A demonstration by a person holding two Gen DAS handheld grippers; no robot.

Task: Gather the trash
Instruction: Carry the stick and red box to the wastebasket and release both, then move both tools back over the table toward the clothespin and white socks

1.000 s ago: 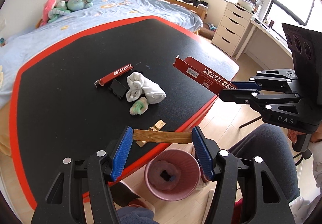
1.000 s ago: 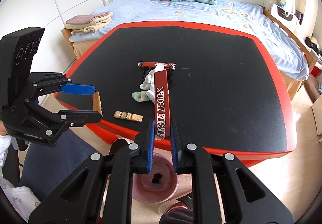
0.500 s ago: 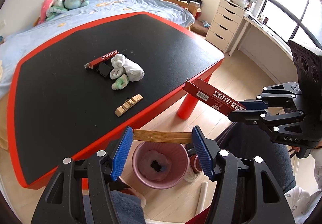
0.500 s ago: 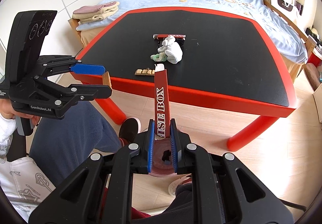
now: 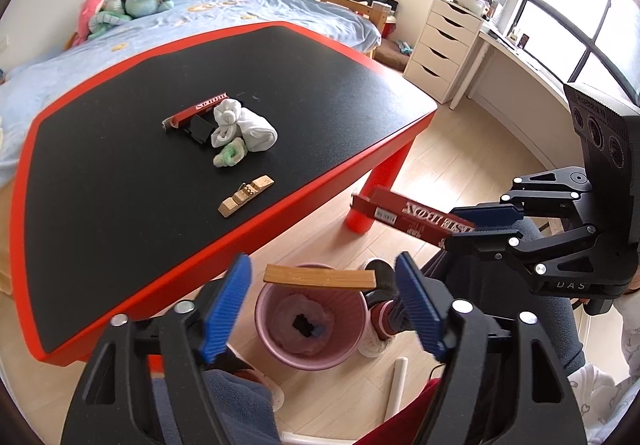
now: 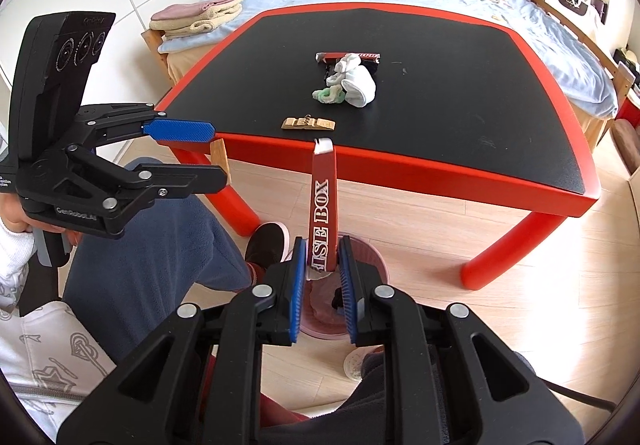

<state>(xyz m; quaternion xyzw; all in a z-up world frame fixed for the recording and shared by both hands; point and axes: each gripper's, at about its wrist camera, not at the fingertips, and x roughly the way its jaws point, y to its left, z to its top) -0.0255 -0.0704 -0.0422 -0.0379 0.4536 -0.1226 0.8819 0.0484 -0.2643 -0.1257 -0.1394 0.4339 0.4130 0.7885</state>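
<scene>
Flat wooden strip (image 5: 320, 277) sits loose between the wide-spread left gripper (image 5: 323, 309) fingers over the pink ribbed bin (image 5: 312, 321); right gripper (image 6: 322, 285) fingers clamp the red cardboard box strip (image 6: 325, 205).

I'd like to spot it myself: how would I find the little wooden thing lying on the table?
Start with the big black table with the red rim, in front of the bed. Near its front edge, apart from the pile of white socks farther back, lies a wooden clothespin. It is the only pale wooden piece on the tabletop, flat, with a small metal spring in its middle.
</scene>
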